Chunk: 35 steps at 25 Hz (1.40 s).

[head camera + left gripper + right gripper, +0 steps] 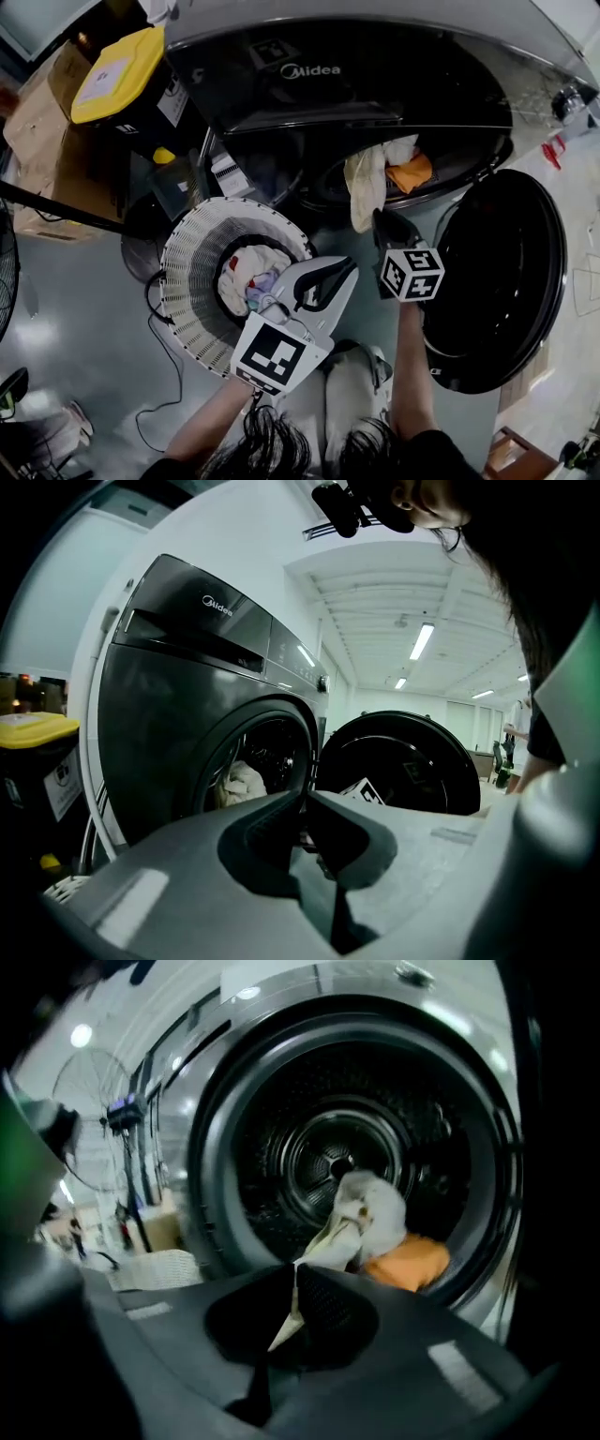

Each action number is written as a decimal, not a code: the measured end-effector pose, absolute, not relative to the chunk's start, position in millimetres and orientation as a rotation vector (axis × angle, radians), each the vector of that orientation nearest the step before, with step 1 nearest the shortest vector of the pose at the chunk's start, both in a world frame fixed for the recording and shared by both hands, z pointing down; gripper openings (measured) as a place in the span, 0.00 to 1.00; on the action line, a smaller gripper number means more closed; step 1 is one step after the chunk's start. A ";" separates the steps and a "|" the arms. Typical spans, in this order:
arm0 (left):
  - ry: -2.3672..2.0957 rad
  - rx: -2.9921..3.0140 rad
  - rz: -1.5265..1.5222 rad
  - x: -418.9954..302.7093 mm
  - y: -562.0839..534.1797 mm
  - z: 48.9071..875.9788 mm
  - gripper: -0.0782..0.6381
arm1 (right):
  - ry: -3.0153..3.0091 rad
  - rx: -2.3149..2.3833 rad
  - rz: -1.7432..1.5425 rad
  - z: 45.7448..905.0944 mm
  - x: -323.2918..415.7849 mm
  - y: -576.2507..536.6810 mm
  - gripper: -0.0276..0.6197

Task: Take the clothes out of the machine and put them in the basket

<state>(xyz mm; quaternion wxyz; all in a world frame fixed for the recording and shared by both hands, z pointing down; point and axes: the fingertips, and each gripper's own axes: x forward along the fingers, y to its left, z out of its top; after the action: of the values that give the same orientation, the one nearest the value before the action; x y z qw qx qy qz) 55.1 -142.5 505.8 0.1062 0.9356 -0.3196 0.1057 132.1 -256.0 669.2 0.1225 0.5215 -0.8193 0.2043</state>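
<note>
The dark washing machine stands with its round door swung open to the right. A cream cloth hangs out of the drum mouth, with an orange cloth beside it. My right gripper is shut on the cream cloth, which stretches from the drum to the jaw tips of the right gripper; the orange cloth lies behind. The white ribbed basket holds clothes. My left gripper hovers at the basket's right rim, and in its own view the left gripper is shut with nothing in it.
A yellow-lidded black bin and a cardboard box stand left of the machine. A black cable trails on the grey floor by the basket. The open door blocks the right side. A fan stands further left.
</note>
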 end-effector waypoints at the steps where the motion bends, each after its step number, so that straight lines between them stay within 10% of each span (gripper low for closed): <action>1: -0.940 2.762 0.318 56.3 -144.6 508.7 0.13 | -2.359 1.561 0.519 668.4 139.3 -270.1 0.09; 4: -0.940 2.772 0.323 57.1 -150.1 517.4 0.13 | -2.289 1.626 0.373 665.2 154.5 -314.1 0.10; 16: -0.933 2.803 0.298 56.3 -172.6 548.0 0.13 | -2.152 1.535 0.316 697.3 181.0 -451.6 0.84; 20: -0.924 2.847 0.301 58.8 -181.0 556.3 0.13 | -2.144 1.356 0.222 713.7 155.6 -475.1 0.91; 28: -0.872 2.921 0.347 63.9 -172.7 576.6 0.13 | -2.127 1.424 0.299 735.7 151.0 -497.3 0.90; 35: -0.929 2.921 0.347 55.2 -176.9 589.2 0.13 | -2.076 1.534 0.352 749.3 163.1 -504.1 0.14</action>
<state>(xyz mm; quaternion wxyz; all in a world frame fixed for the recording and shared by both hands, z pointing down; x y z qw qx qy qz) 55.2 -176.9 589.2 0.0285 0.9466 -0.3010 0.1125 163.1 -504.1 749.3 0.2649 0.5677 -0.7684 0.1303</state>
